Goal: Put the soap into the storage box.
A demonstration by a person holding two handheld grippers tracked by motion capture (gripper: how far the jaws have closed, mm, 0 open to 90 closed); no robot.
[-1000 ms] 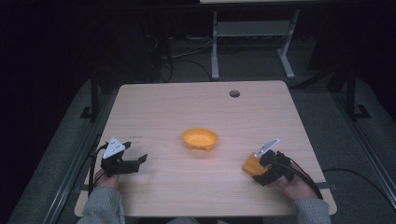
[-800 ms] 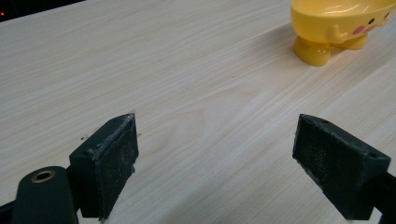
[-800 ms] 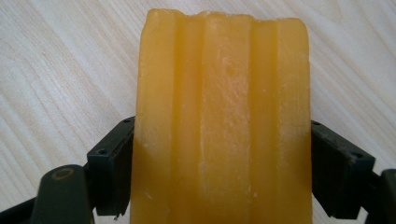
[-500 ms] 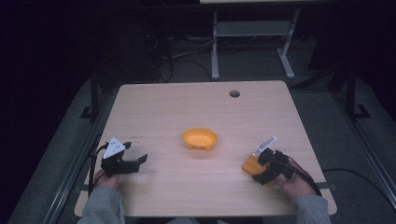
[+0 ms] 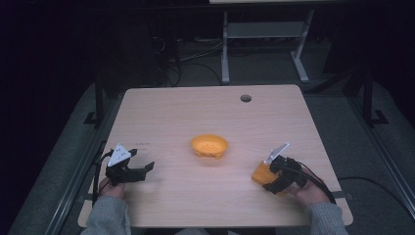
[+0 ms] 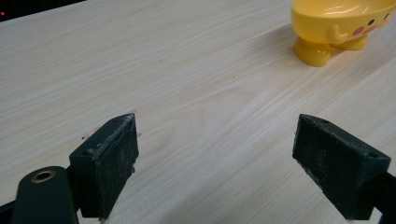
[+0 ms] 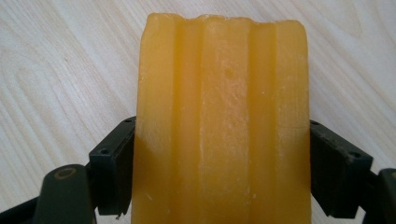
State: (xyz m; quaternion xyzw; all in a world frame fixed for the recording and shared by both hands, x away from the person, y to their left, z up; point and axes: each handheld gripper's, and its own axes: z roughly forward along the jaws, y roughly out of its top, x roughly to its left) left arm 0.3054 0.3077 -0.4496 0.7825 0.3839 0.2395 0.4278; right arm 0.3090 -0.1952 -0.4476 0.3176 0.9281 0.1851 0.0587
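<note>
**Right gripper clamps an orange block; left gripper waits wide open**

On the right side of the wooden table (image 5: 205,112), near the front edge, the right gripper (image 5: 272,175) has an orange block (image 5: 261,172) between its jaws. From the right gripper view the block (image 7: 222,121) is ridged lengthwise, waxy and pale along its centre strip, and the two black jaws press against its left and right sides. Wood grain shows beyond the block's far end; whether the block rests on the table or sits just above it, I cannot tell from here.

Over on the left, the left gripper (image 5: 144,168) lies low near the front edge, its grey three-cornered plate on top and the jaws pointing toward the middle of the table. The left gripper view has its jaws spread well apart, bare wood between them and nothing touching either pad.

In the middle of the table stands a small yellow bowl (image 5: 209,145), well apart from both grippers. In the left gripper view the bowl (image 6: 338,25) sits at the upper right, raised on stubby feet, with a little arm, black dots and a pink cheek on its side.

A round hole (image 5: 245,98) marks the tabletop near the far edge.
</note>
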